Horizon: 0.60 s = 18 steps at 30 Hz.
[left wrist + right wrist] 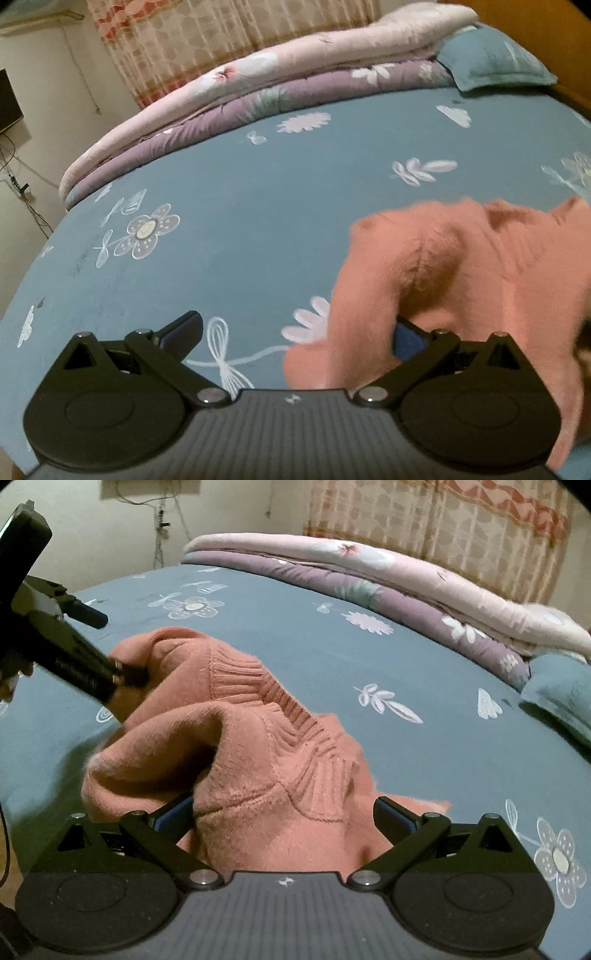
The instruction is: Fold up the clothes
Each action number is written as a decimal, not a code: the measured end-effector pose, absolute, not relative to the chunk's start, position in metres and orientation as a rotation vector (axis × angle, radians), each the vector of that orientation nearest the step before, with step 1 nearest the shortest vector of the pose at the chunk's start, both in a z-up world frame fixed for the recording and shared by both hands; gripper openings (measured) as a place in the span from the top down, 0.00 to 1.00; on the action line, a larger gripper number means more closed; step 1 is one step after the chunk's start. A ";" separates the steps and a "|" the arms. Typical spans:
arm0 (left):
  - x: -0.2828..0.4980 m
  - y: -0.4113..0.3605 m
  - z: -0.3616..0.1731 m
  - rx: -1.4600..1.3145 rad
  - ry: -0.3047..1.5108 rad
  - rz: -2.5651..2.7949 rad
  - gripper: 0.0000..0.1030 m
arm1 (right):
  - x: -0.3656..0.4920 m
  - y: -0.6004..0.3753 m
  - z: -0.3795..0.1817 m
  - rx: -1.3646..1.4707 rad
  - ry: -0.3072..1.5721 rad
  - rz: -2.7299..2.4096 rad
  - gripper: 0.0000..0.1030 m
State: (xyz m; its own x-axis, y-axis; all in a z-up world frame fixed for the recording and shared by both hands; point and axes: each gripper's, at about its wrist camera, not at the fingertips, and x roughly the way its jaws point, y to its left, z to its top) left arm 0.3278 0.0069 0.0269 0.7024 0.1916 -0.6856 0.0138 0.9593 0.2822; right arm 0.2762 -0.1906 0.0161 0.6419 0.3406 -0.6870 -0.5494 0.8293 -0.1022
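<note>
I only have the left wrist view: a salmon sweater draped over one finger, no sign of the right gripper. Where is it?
Observer: The right gripper is open, with the sweater bunched between its fingers, not gripped.
Operator: Any ribbed edge showing?
Observer: Yes, a ribbed band runs across the top of the heap, just ahead of that gripper.
Operator: How does my left gripper look from there?
Observer: The left gripper is open; one finger pokes into a sweater fold, the other stands clear above the sheet.
</note>
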 end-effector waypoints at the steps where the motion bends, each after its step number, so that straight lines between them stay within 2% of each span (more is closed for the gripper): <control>1: 0.331 0.011 0.028 0.266 0.785 0.074 0.01 | 0.278 -0.192 0.015 -0.302 0.718 0.508 0.00; 15: 0.388 0.068 0.004 0.243 0.834 -0.265 0.01 | 0.282 -0.174 -0.010 -0.174 0.904 0.248 0.00; 18: 0.388 0.077 -0.001 0.137 0.868 -0.371 0.04 | 0.280 -0.166 -0.008 -0.181 0.922 0.188 0.00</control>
